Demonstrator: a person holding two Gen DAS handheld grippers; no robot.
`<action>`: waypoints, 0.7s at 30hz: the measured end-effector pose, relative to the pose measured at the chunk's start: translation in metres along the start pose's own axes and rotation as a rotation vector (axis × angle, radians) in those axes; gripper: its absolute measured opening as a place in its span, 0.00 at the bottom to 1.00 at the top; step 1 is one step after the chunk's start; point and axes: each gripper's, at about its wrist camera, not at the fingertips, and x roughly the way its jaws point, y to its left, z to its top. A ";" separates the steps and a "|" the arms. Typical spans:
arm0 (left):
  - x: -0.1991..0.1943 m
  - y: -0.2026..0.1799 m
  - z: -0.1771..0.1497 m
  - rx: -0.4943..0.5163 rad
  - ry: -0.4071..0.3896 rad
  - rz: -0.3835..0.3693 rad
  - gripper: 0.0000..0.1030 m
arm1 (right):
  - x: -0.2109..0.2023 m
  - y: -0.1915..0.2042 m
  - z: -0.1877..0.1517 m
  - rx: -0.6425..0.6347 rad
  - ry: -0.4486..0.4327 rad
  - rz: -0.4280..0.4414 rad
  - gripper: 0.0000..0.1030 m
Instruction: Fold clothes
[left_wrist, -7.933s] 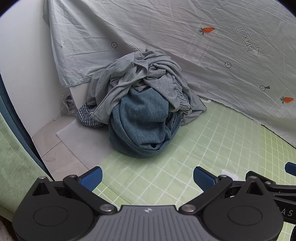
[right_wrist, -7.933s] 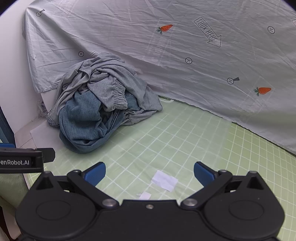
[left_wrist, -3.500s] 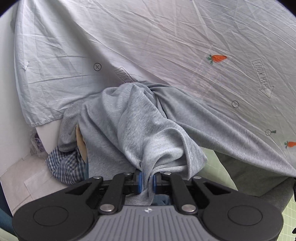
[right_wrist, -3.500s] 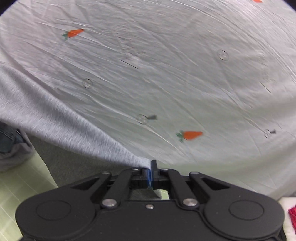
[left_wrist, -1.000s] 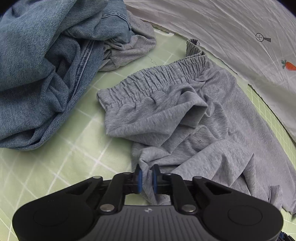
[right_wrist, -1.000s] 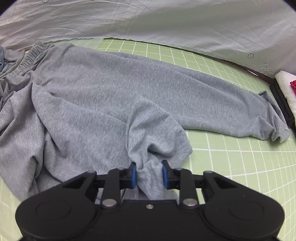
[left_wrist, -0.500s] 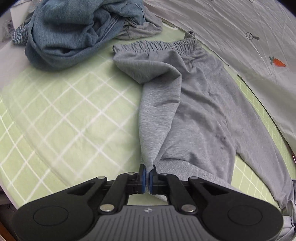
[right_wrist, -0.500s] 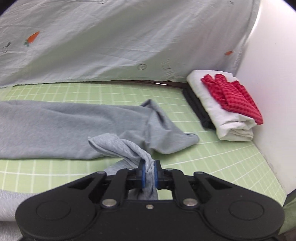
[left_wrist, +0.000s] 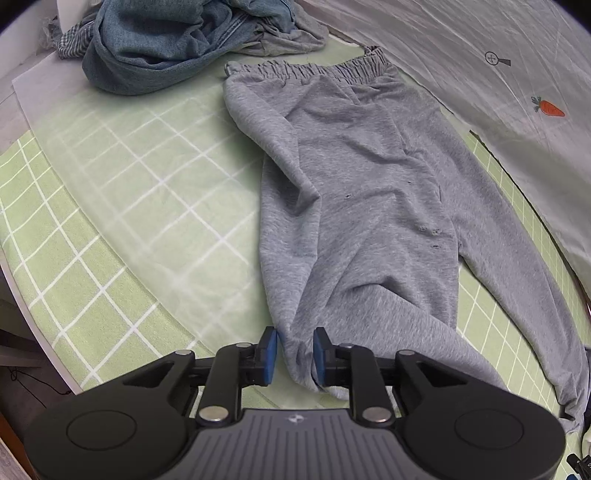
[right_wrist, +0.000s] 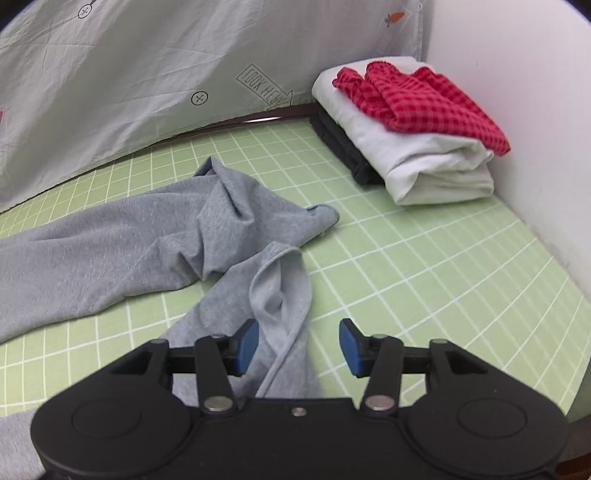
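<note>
Grey sweatpants (left_wrist: 354, 192) run lengthwise from your left gripper (left_wrist: 294, 354) to the frame's top; both jaws just opening, fabric loose between. Right gripper (right_wrist: 298, 345) sits at cuff (right_wrist: 280, 295).

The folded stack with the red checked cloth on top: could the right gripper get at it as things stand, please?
Probably yes. The right gripper has just been opening, letting go of the grey sweatpants, and only bare green mat lies between it and the folded stack by the wall.
</note>
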 end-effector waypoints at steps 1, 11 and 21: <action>0.001 0.000 0.004 0.003 0.000 0.008 0.26 | 0.003 0.004 -0.004 0.024 0.019 0.008 0.58; 0.028 -0.006 0.059 0.079 0.038 0.057 0.36 | 0.007 0.035 -0.018 0.101 0.046 -0.065 0.71; 0.045 0.012 0.109 0.055 -0.013 0.067 0.56 | 0.015 0.074 -0.004 0.044 0.018 -0.045 0.71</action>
